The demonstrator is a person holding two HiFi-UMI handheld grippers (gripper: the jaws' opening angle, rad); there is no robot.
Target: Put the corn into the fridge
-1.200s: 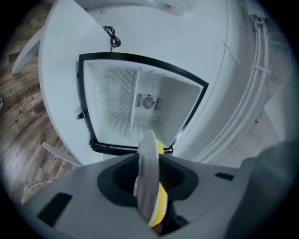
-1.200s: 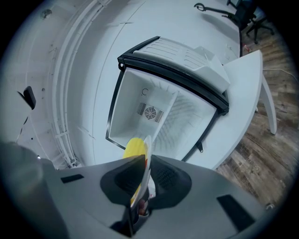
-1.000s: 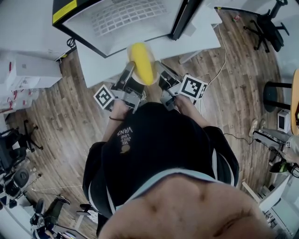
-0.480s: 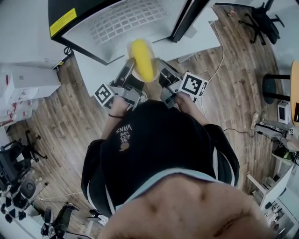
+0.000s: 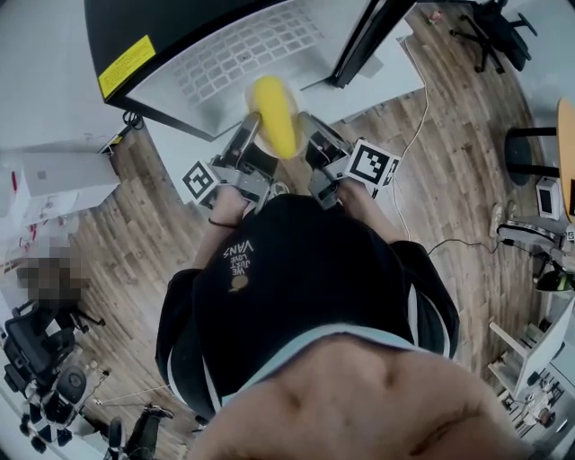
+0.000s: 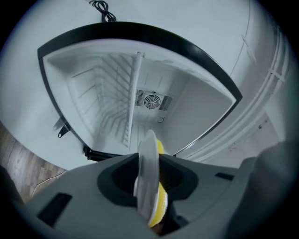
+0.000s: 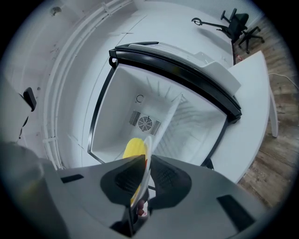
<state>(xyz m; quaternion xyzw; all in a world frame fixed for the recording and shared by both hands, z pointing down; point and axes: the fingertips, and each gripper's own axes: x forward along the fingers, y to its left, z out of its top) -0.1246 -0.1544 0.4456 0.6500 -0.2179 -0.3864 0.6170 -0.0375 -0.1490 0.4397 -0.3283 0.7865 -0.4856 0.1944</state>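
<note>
A yellow corn cob [image 5: 274,115] lies on a white plate [image 5: 257,135] that both grippers carry in front of the open fridge [image 5: 235,47]. My left gripper [image 5: 244,151] is shut on the plate's left rim, my right gripper [image 5: 316,151] on its right rim. In the left gripper view the plate's edge [image 6: 146,175] stands between the jaws of the left gripper [image 6: 149,158], with the corn [image 6: 160,205] behind it. In the right gripper view the right gripper [image 7: 142,163] clamps the plate rim [image 7: 145,175], and the corn [image 7: 134,148] shows beside it. Both views look into the fridge's white interior [image 6: 149,100].
The fridge holds a wire shelf [image 6: 128,105] and a back fan vent [image 7: 145,123]. Its open door [image 5: 364,45] stands at the right, with a white panel [image 5: 382,83] below it. Office chairs [image 5: 485,27], a cable [image 5: 422,108] and white boxes [image 5: 63,171] stand on the wooden floor.
The plate with the corn and both grippers have come closer to the fridge, whose opening now fills more of the head view. Both grips are unchanged.
</note>
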